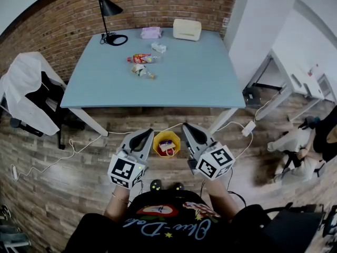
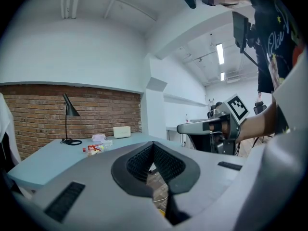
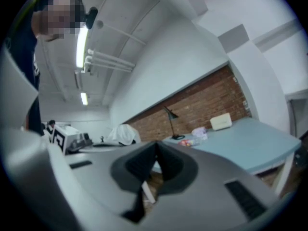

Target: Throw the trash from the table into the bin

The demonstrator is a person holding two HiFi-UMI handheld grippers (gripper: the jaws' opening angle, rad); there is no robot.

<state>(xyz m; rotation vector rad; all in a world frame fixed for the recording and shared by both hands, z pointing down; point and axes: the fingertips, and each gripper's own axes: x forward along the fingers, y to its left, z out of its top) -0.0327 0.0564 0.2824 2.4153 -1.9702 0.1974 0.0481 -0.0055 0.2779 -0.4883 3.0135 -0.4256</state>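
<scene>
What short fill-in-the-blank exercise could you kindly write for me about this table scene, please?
1. The bin on the floor between the left gripper and the right gripper is ____ in colour.
2. In the head view, the black lamp stands at the far ____ corner of the table.
3. The wall behind the table is built of ____.

Missing words: yellow; left; brick.

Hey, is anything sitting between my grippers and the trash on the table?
Nothing visible does: only bare table lies between the left gripper, the right gripper and the red wrapper; the lamp stands at the far left.
</scene>
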